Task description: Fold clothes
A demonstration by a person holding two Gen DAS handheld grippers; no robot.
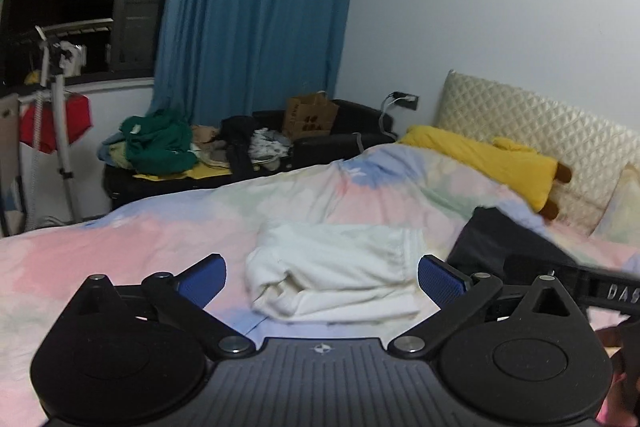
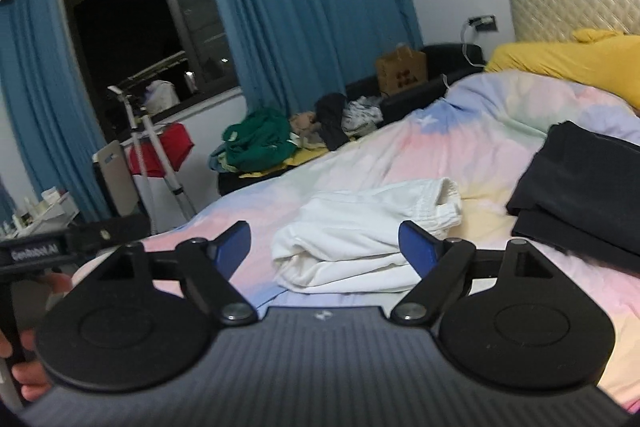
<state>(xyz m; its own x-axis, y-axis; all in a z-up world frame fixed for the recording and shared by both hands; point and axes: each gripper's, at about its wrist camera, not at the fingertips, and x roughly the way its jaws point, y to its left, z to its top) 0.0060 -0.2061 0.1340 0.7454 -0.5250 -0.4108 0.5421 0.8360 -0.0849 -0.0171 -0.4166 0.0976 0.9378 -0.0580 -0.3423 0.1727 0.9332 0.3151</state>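
Note:
A folded white garment [image 1: 332, 269] lies on the pastel bedspread [image 1: 140, 239], straight ahead of both grippers; it also shows in the right wrist view [image 2: 360, 239]. A folded dark garment [image 2: 580, 183] lies to its right, also seen in the left wrist view [image 1: 500, 247]. My left gripper [image 1: 322, 277] is open and empty, its blue pads on either side of the white garment, held just short of it. My right gripper [image 2: 324, 247] is open and empty, likewise framing the white garment.
A yellow plush pillow [image 1: 488, 159] lies by the quilted headboard [image 1: 540, 131]. A black sofa [image 1: 348, 131] beyond the bed holds a pile of clothes, among them a green one [image 1: 160, 143], and a cardboard box [image 1: 310, 115]. A white stand [image 1: 60, 131] stands by the window.

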